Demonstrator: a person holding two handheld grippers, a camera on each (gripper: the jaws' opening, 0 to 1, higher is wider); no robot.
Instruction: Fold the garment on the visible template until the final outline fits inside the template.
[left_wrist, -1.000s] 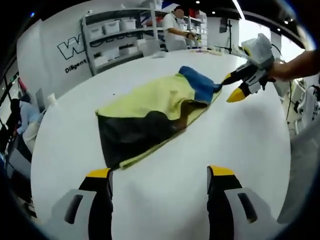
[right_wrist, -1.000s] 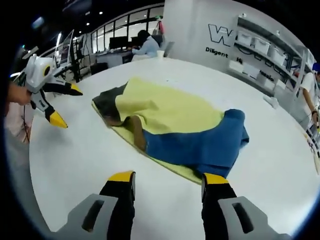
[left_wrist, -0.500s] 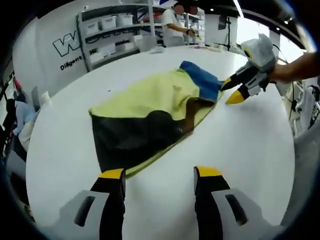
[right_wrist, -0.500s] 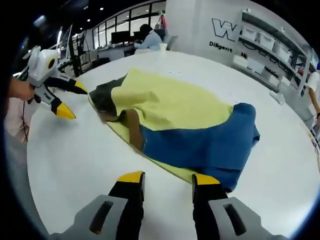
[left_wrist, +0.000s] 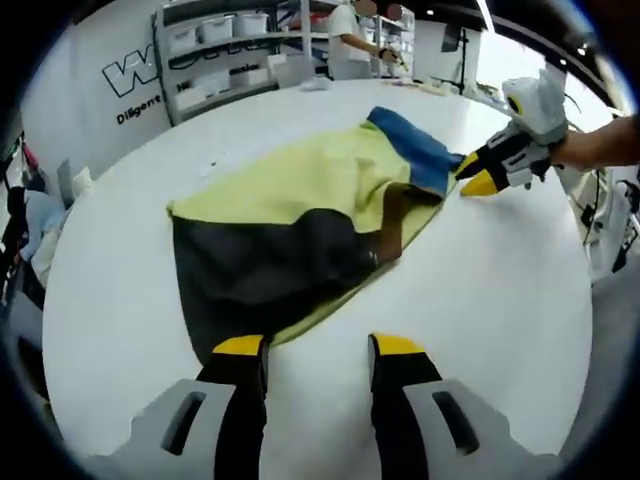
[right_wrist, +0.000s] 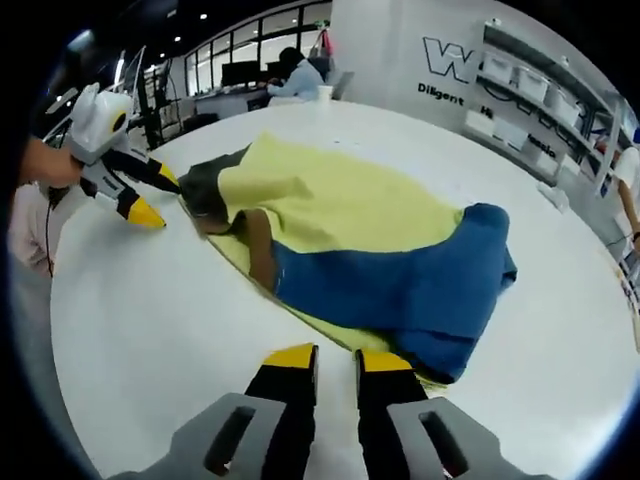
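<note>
A folded garment (left_wrist: 300, 210) in yellow, black, blue and brown lies on the round white table (left_wrist: 480, 300). Its black end is nearest in the left gripper view. My left gripper (left_wrist: 318, 347) is open at that end's near edge, with white table between the jaws. In the right gripper view the garment (right_wrist: 340, 220) shows its blue end nearest. My right gripper (right_wrist: 337, 360) stands at the yellow-green hem below the blue part, its jaws a narrow gap apart with bare table between. The right gripper (left_wrist: 478, 172) also shows at the blue corner, and the left gripper (right_wrist: 152, 196) at the black end.
Shelves with white bins (left_wrist: 215, 35) and a wall with lettering stand behind the table (right_wrist: 150, 320). One person (left_wrist: 350, 35) stands at the shelves. Another person (right_wrist: 295, 80) sits at a desk beyond the table. A hand holds each gripper.
Both grippers have moved in to the garment's ends, and both pairs of jaws have narrowed, the right pair far more. The garment lies as before.
</note>
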